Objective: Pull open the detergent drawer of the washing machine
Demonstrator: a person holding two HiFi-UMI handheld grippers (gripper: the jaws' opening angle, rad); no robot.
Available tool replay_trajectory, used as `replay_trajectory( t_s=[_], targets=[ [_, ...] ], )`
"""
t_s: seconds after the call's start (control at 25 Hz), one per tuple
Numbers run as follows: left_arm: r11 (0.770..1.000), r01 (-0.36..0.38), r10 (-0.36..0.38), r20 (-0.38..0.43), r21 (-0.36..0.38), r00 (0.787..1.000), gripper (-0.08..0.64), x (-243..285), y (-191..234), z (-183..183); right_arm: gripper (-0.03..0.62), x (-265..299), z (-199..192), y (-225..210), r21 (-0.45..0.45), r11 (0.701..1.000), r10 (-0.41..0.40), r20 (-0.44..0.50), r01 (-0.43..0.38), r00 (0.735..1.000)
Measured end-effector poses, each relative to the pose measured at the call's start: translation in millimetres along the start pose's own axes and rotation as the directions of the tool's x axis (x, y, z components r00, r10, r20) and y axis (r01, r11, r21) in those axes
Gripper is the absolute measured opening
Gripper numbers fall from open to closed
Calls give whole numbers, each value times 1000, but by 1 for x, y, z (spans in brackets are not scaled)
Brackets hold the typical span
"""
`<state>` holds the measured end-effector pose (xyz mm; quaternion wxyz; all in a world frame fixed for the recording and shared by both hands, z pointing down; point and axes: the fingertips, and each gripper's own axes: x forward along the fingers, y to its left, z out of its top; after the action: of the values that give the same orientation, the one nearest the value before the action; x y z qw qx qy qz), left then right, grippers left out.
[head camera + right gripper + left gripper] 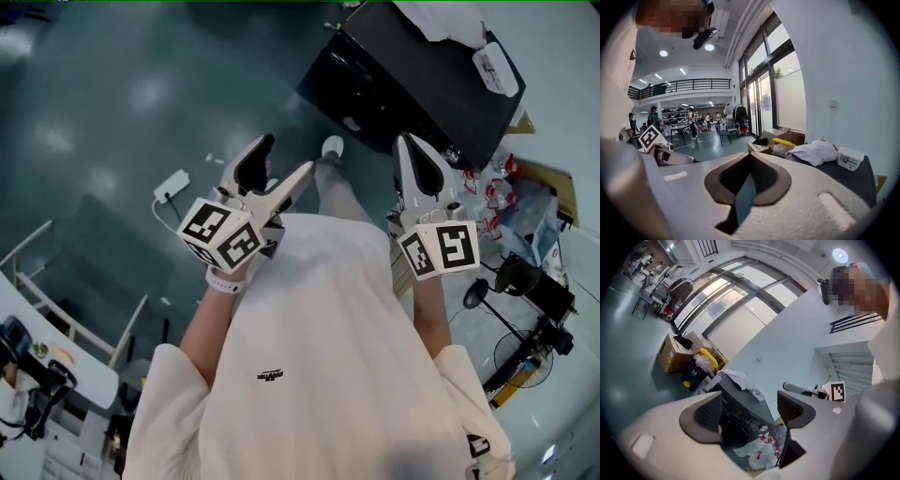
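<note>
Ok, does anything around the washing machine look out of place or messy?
Yes. A crumpled white cloth and a small white box lie on top of the washing machine, and crumpled plastic bags are heaped on the floor beside it. No damage or spill shows.

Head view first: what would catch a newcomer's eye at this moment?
Two white hand-held grippers with black-and-white marker cubes fill the centre. The left claw stands open and empty, and the right claw is shut on nothing. Both point toward the black box-shaped washing machine at the upper right, clear of it. A crumpled white cloth lies on the machine's top.
</note>
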<state>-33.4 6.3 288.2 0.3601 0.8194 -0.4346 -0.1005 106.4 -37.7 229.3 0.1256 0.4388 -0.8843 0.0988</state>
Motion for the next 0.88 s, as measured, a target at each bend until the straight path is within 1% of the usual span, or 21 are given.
replay_trajectory(
  t_s=[0.24,0.52,0.72,0.88],
  targets=[
    [998,-53,52,45,21,998,362,26,1,15,3,25,14,-29,0,997,71,34,-71,997],
    [995,-100,98,83,27,992,362,83,-10,34,3,51,36,-82,-13,988,154,55,-154,986],
    [991,-135,133,124,15,983,362,129,-15,41,3,68,48,-129,-22,978,210,69,-209,975],
    [985,-172,170,150,-4,974,362,163,-16,39,3,82,44,-165,-21,966,259,70,-258,963]
  ],
)
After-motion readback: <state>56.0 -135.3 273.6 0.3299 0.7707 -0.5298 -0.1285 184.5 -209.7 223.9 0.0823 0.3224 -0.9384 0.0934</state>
